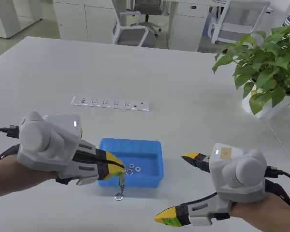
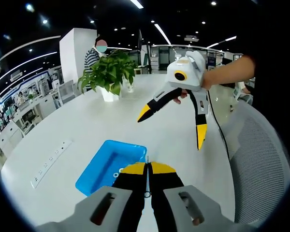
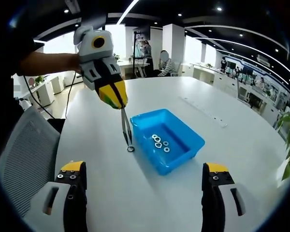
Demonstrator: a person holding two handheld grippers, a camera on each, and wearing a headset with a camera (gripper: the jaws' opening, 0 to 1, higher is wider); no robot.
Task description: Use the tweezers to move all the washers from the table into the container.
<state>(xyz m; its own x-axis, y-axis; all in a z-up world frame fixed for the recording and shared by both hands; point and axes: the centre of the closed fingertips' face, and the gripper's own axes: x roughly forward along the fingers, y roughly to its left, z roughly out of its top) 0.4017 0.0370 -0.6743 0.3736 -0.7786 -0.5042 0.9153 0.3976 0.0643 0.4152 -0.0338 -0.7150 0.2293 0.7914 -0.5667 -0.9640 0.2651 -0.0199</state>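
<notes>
Washer: one, lower centre, at the tweezers tips, just outside the blue container; others lie inside. Left gripper clenched on tweezers; right gripper spread, idle. We judge the risk: thin washer slipping from tips mid-lift and dropping short.

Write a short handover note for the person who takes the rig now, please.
Left gripper: shut on the tweezers, which point down just outside the container.
Right gripper: open, empty, to the side of the container.
Washer: at the tweezers' tips, at table level by the container's near wall; I cannot tell if it is gripped.
Done: several washers lie in the container.
Left: put this washer in.
</notes>
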